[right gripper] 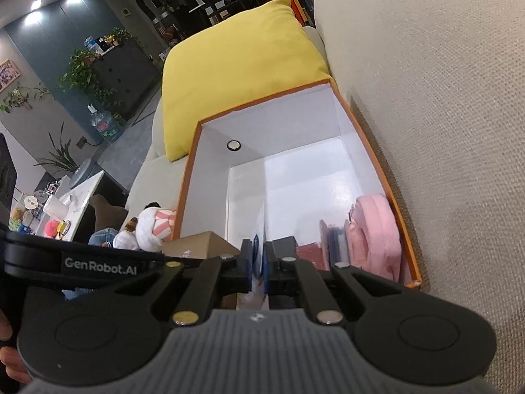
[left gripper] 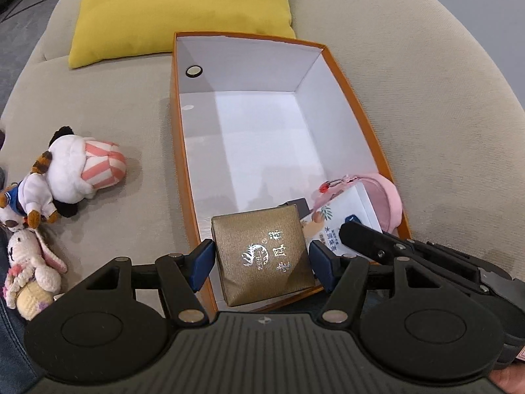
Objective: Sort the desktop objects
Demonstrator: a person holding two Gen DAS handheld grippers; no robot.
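A gold gift box (left gripper: 265, 252) with silver lettering hangs over the near end of the orange storage box (left gripper: 354, 98), with my left gripper (left gripper: 262, 266) shut on its two sides, jaws wide apart. Seen from the right wrist, the gold box (right gripper: 200, 244) is at the left near the orange box's rim (right gripper: 187, 190). My right gripper (right gripper: 259, 262) is shut on a thin white printed packet (right gripper: 263, 229), held edge-on low inside the box. From the left wrist that packet (left gripper: 344, 216) shows beside a pink pouch (left gripper: 387, 200).
Plush toys (left gripper: 82, 170) and a crocheted rabbit (left gripper: 29, 262) lie on the sofa seat left of the box. A yellow cushion (left gripper: 180, 10) rests behind it. The sofa back (right gripper: 426, 98) rises close on the right. The pink pouch (right gripper: 377, 229) and flat items (right gripper: 308, 252) stand in the box's near right corner.
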